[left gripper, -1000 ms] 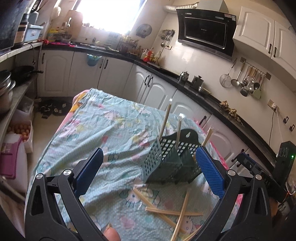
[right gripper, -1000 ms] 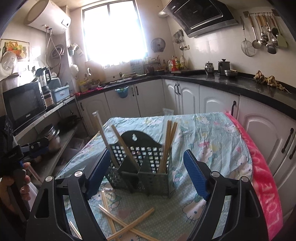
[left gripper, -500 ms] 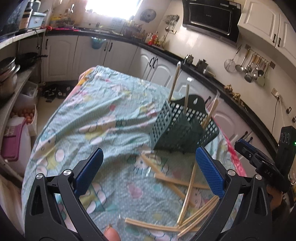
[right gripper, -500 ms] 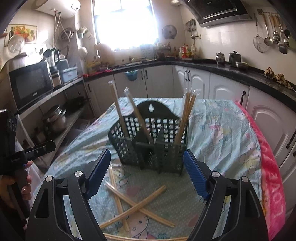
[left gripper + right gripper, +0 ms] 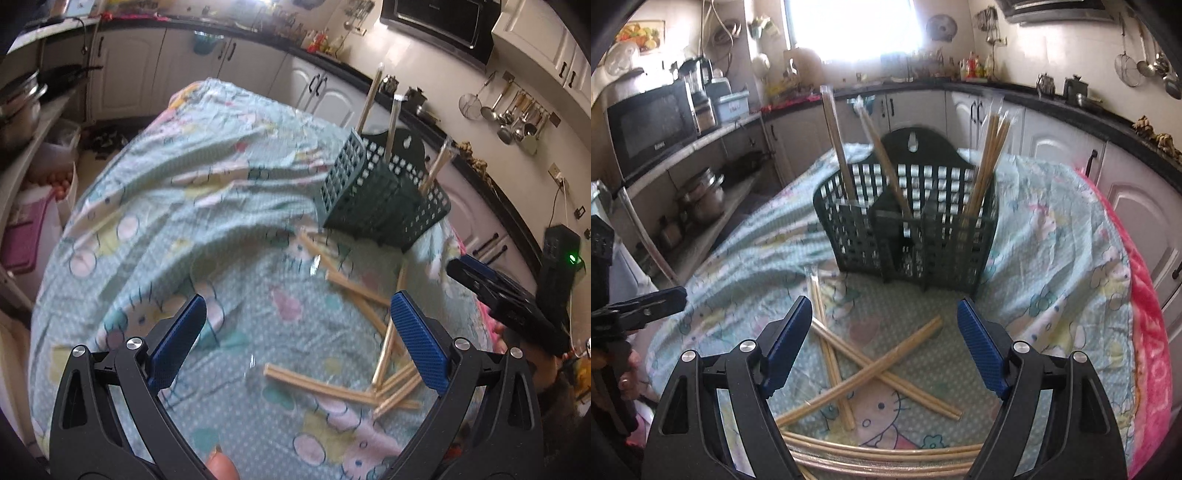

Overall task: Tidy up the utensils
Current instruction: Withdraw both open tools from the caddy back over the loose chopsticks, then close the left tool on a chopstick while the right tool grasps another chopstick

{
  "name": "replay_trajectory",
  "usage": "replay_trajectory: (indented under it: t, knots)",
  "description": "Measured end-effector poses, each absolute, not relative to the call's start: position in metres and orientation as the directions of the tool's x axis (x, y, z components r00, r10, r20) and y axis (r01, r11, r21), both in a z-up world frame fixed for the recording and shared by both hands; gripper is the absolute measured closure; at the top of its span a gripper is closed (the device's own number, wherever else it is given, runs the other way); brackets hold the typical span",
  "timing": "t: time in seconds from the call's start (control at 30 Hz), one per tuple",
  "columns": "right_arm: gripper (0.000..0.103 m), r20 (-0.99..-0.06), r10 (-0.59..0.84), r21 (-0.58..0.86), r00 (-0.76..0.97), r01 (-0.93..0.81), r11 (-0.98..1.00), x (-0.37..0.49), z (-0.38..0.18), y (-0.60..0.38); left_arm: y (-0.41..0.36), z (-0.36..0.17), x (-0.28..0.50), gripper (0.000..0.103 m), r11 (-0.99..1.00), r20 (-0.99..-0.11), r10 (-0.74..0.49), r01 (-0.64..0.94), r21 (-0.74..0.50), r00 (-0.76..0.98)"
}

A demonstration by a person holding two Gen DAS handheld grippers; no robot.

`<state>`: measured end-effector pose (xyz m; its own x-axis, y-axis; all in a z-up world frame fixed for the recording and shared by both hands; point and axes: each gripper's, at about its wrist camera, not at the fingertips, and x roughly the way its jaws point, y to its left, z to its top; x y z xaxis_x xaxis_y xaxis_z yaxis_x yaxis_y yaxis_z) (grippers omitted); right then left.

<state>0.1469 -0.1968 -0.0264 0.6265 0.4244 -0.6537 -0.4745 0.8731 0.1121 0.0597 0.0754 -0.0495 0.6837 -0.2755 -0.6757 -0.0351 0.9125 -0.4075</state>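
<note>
Left hand-held gripper (image 5: 295,345): blue pads wide apart, nothing btwn them, hanging over the cartoon-print cloth (image 5: 192,192) that covers the counter. A fingertip (image 5: 221,467) shows at the bottom edge, below the gripper.

Centre: loose chopsticks (image 5: 871,373) lie scattered and crossed on the cloth, in front of the dark green utensil basket (image 5: 908,236). A few more lie side by side at the near edge, poss. in clear wrappers; the view is too distorted there to be sure. The basket stands upright w/ perforated walls and dividers. One chopstick pair leans in its left compartment, one in the middle, and a bundle (image 5: 988,166) stands in the right compartment.

Right hand-held gripper (image 5: 884,349): jaws also spread wide, empty, poised above the crossed chopsticks, pointing toward the basket. In the left wrist view it shows at the right edge, beside the pile.
</note>
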Motion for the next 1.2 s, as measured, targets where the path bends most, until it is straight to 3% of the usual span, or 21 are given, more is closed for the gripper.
replay_trajectory:
  t: [0.17,0.3,0.43,0.5,0.77,0.97,1.07,1.2]
  knots:
    - [0.025,-0.712,0.402,0.127,0.575,-0.458,0.880,0.157,-0.050,-0.196,0.074,-0.066,0.049,0.011,0.898,-0.705,-0.312,-0.044,-0.437,0.638]
    - [0.032,-0.747,0.398,0.158,0.533,-0.440,0.884,0.167,-0.066,-0.198,0.072,-0.078,0.039,0.012,0.881,-0.719,-0.354,-0.046,-0.472,0.598]
    - [0.038,-0.774,0.390,0.185,0.499,-0.410,0.893,0.178,-0.078,-0.201,0.065,-0.091,0.034,0.023,0.864,-0.736,-0.398,-0.045,-0.501,0.548]
    - [0.040,-0.783,0.387,0.191,0.487,-0.405,0.894,0.182,-0.082,-0.201,0.059,-0.101,0.035,0.034,0.853,-0.744,-0.428,-0.042,-0.520,0.514]
    - [0.043,-0.819,0.403,0.261,0.409,-0.360,0.896,0.201,-0.097,-0.203,0.052,-0.110,0.052,0.042,0.842,-0.748,-0.436,-0.068,-0.535,0.500]
    - [0.049,-0.824,0.427,0.323,0.373,-0.310,0.894,0.216,-0.105,-0.205,0.057,-0.114,0.072,0.070,0.868,-0.779,-0.372,-0.108,-0.485,0.505]
    - [0.058,-0.822,0.435,0.347,0.367,-0.284,0.894,0.225,-0.105,-0.208,0.062,-0.117,0.081,0.078,0.871,-0.784,-0.353,-0.127,-0.474,0.510]
    - [0.081,-0.826,0.430,0.350,0.365,-0.267,0.898,0.234,-0.104,-0.213,0.068,-0.119,0.089,0.088,0.868,-0.785,-0.347,-0.142,-0.476,0.514]
